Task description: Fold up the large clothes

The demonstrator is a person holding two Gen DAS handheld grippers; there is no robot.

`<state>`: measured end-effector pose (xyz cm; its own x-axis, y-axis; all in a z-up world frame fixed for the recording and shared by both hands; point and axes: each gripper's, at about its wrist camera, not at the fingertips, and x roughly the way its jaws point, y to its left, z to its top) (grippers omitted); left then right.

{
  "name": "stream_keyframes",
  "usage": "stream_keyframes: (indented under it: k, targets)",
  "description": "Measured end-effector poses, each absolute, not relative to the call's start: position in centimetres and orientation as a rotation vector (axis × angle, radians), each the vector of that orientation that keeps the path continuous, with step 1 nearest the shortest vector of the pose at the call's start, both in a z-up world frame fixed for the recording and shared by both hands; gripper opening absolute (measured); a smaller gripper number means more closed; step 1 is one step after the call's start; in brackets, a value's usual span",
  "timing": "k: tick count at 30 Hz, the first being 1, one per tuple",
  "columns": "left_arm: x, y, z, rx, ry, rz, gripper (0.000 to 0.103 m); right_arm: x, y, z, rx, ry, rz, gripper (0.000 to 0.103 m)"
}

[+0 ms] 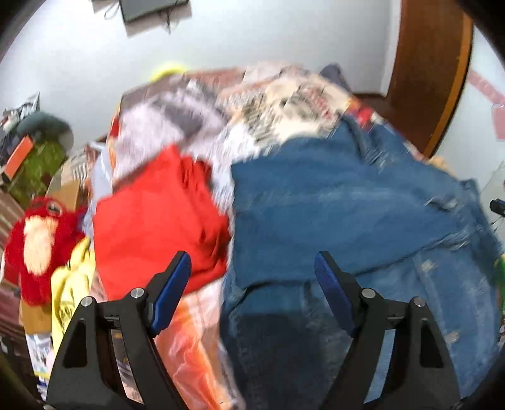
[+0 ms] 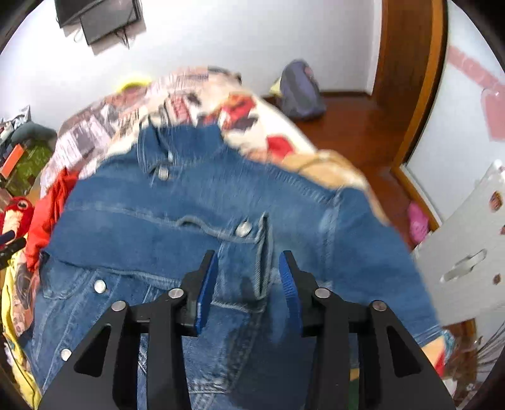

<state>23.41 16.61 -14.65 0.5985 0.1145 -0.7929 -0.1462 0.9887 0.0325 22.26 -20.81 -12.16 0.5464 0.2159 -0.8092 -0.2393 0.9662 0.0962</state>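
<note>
Both views blurred. Bed with a patchwork print cover point(image 2: 195, 94) is sitting against a white wall point(image 2: 221, 38); wood floor point(image 2: 353, 126) and wood door frame point(image 2: 407, 79) are showing on the right, a dark screen point(image 2: 104, 22) is hanging on the wall, a grey bag point(image 2: 300, 90) is lying on the floor.

Denim jacket point(image 2: 189, 214) is lying spread on the bed, buttons up, a red garment point(image 1: 157, 220) lying just left of it, a red plush toy point(image 1: 34, 239) further left.

Right gripper point(image 2: 247, 277) is hovering over the jacket's chest pocket, fingers apart, holding nothing. Left gripper point(image 1: 252, 277) is sitting wide open over the jacket's left edge, holding nothing; contact with the cloth is unclear.
</note>
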Motion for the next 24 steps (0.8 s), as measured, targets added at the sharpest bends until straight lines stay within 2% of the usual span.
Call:
stream_keyframes:
  k: [4, 11, 24]
  targets:
    - [24.6, 14.7, -11.3, -0.027, 0.837, 0.095, 0.080, 21.6, -23.6, -8.9, 0.002, 0.860, 0.218, 0.055]
    - [26.7, 10.3, -9.0, -0.019, 0.774, -0.005, 0.080, 20.6, -28.5, -8.3, 0.091, 0.822, 0.116, 0.062]
    - [29.4, 4.3, -16.4, 0.006, 0.931, -0.106, 0.080, 19.4, -36.4, -18.7, 0.367, 1.117, -0.004, 0.062]
